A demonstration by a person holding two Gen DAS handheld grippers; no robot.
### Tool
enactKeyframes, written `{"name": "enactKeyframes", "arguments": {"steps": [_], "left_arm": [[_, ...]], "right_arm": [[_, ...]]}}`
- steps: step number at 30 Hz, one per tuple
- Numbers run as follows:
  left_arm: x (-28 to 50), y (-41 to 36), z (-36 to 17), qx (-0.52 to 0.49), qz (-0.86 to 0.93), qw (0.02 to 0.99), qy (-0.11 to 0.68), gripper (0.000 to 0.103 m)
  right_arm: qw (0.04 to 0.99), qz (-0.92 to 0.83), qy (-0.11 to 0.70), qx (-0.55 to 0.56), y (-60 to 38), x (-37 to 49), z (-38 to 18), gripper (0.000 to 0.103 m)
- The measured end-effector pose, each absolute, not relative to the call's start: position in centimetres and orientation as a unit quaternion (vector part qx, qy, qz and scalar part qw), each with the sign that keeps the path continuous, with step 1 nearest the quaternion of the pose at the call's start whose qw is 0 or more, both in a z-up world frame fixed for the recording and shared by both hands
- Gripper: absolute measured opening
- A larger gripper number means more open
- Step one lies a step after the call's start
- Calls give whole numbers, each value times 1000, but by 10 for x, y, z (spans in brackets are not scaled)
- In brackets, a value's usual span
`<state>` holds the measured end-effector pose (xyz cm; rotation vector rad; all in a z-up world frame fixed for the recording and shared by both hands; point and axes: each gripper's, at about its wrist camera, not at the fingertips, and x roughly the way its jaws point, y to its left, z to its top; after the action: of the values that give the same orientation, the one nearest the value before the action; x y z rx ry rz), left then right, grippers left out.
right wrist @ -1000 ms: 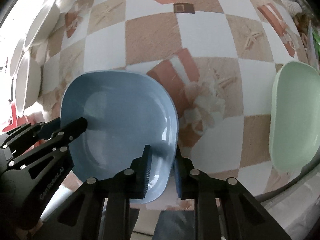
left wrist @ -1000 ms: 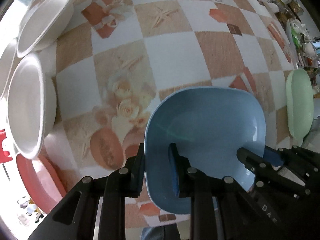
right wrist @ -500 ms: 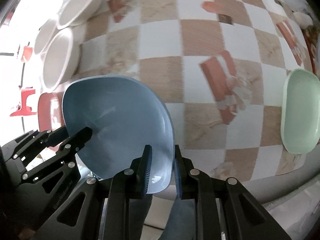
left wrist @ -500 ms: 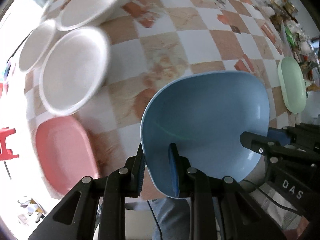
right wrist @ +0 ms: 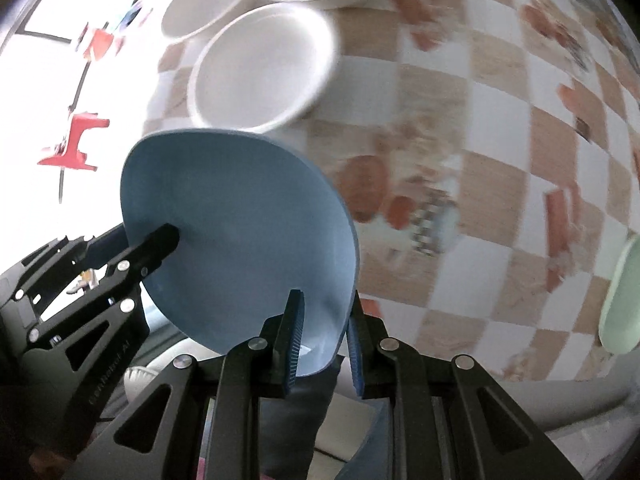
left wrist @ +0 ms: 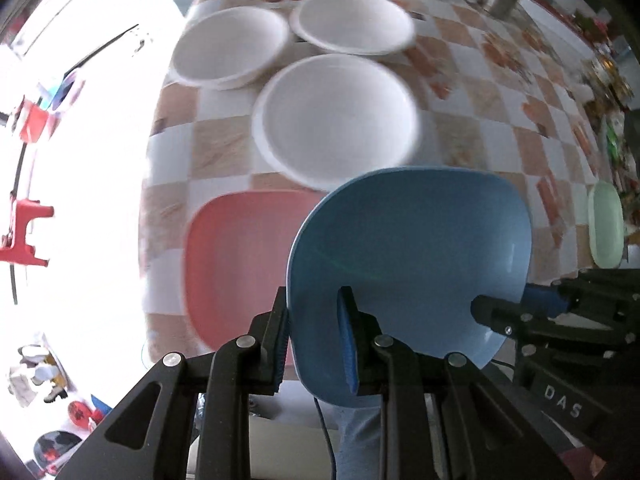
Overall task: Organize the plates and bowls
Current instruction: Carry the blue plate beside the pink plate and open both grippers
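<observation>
A blue plate (left wrist: pixel 412 264) hangs in the air past the near edge of the desk (left wrist: pixel 472 120), over a pink plate (left wrist: pixel 240 264). The left gripper (left wrist: pixel 314 336) pinches its left rim; the right gripper (right wrist: pixel 324 340) pinches the right rim. 3 white bowls (left wrist: pixel 336 116) sit far left, a green plate (left wrist: pixel 606 224) far right. "DAS" marks the right gripper.

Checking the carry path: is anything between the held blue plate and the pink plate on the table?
Nothing visible. The blue plate, clamped at opposite rims by the left tool and the right tool, hangs beside the pink plate, whose visible surface is bare.
</observation>
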<state>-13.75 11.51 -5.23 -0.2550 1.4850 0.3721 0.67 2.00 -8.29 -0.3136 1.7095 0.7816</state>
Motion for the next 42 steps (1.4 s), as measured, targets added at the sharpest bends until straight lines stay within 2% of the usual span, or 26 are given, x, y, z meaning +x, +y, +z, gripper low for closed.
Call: {"name": "enactKeyframes", "arguments": {"steps": [11,24,27,29,31,32,34,35,36,42], "left_arm": [[-153,168,-66,-127,206,698,674,25],[-145,195,-82,-93,218,698,675,25],[-144,199,-86,-97,220,695,677,35],[-144,203,-90,-102,224,691,680,46],[-146,204,-88,-99,228,693,676,63],[-147,204,-87,-97,229,696,674,66],[-149,204,-82,-91,230,702,668,74],[-150,205,-80,-90,229,705,665,75],[-150,204,-79,-91,227,706,665,77],[-147,192,-77,-104,205,708,668,79]], "right_arm": [[546,370,739,-139,66,-47,-96,23],[528,349,767,-103,102,-63,-121,23],[523,350,770,-99,98,-61,-122,23],[523,354,769,-99,97,-61,-121,24],[527,352,766,-106,95,-61,-120,24],[527,350,767,-108,93,-60,-120,25],[528,349,767,-107,84,-57,-118,49],[531,348,765,-107,79,-56,-117,76],[536,348,762,-106,74,-54,-115,84],[563,318,756,-102,35,-41,-109,84]]}}
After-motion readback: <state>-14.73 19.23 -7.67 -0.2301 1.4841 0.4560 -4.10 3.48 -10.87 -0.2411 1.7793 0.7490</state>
